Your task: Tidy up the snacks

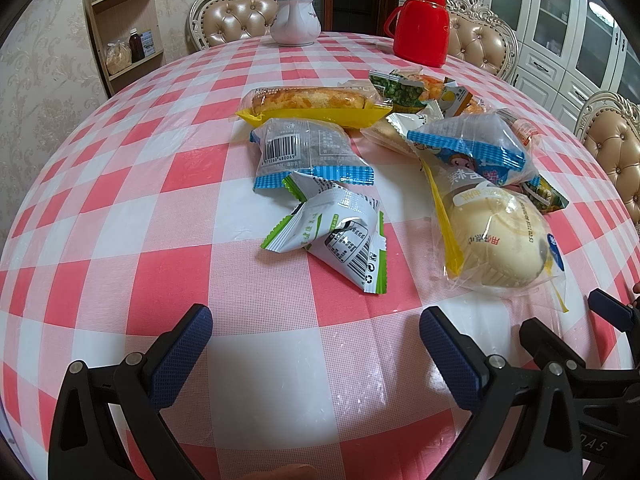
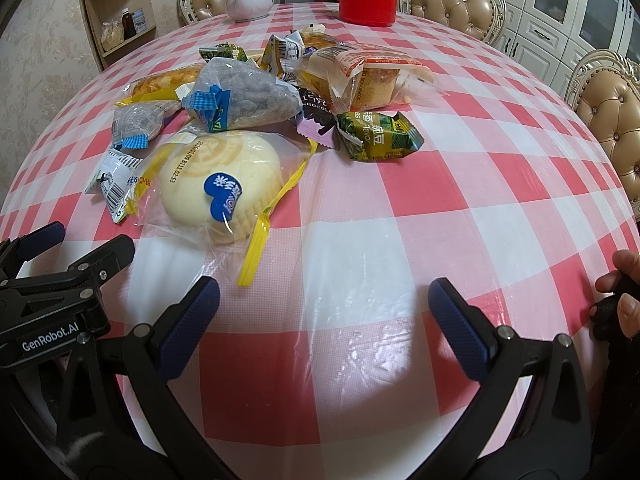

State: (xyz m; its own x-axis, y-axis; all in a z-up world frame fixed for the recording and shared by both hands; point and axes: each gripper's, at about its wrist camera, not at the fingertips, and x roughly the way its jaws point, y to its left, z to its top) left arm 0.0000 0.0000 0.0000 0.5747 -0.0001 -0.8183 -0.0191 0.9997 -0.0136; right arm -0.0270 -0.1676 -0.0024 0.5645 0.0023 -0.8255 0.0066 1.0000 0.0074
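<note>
With both the left claw (image 1: 316, 332) and right claw (image 2: 324, 300) gaping empty, I'd pinch the round bun pack (image 2: 222, 184) at ten o'clock by its crimped edge.

Patterned wallpaper (image 1: 36, 92), corner shelf (image 1: 120, 32), tufted chairs (image 1: 236, 16), white cabinets (image 1: 560, 20)

A white teapot (image 1: 295, 20) and red flask (image 1: 421, 24) stand at the top of the frame on the checked tablecloth (image 1: 120, 184), padded chairs (image 1: 236, 16) behind.
</note>
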